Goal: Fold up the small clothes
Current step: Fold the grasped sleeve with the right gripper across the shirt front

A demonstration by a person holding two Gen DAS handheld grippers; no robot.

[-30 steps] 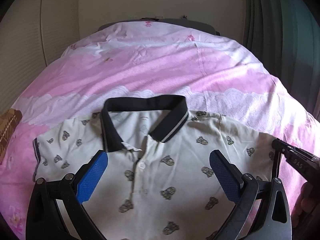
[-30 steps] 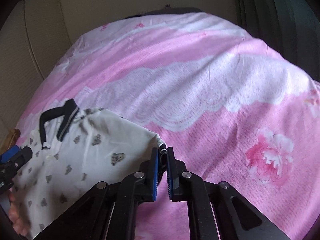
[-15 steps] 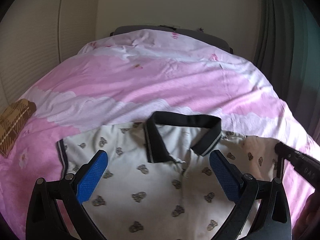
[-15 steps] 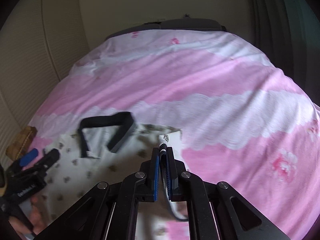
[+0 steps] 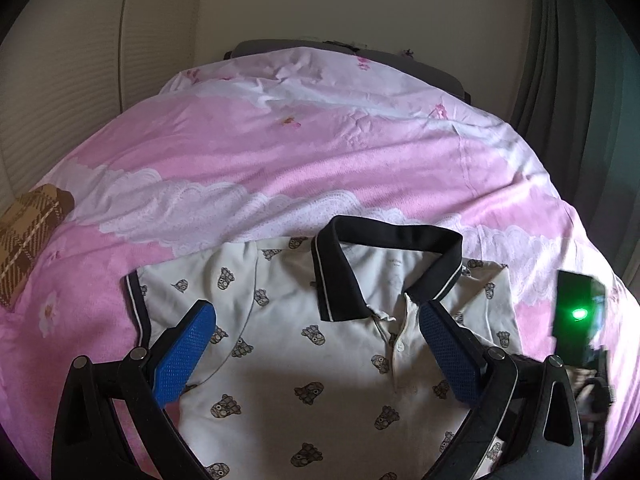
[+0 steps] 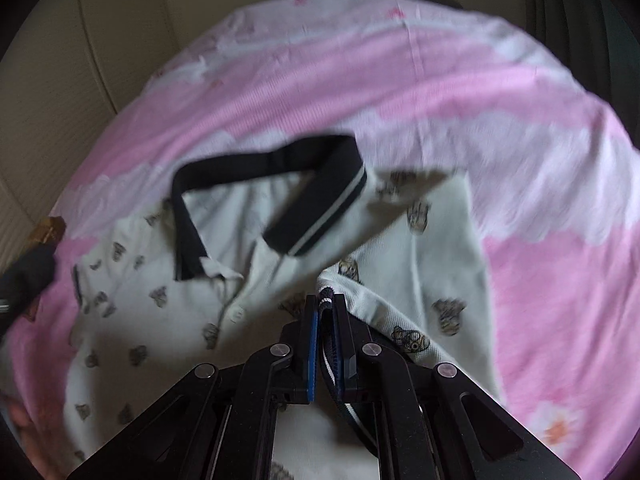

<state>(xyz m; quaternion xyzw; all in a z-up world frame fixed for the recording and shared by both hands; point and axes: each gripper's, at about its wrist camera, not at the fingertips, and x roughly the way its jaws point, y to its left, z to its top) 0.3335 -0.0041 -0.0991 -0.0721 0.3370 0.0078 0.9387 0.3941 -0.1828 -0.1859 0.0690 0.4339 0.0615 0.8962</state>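
Polo shirt [image 5: 320, 344] face-up on the pink duvet [image 5: 280, 168] — sleeve folded in.
Right gripper [image 6: 326, 320] pinches the striped sleeve cuff [image 6: 326, 296] over the chest; left gripper [image 5: 316, 344] hovers wide above, gripping nothing.

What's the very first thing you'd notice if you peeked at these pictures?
The big pink bedcover with white lacy clouds fills almost everything. On it, near the cameras, lies a little white polo shirt dotted with small cartoon faces, with a black collar at its top. The right gripper pinches the striped cuff of one sleeve over the shirt's front, while the left gripper hangs open above the shirt.
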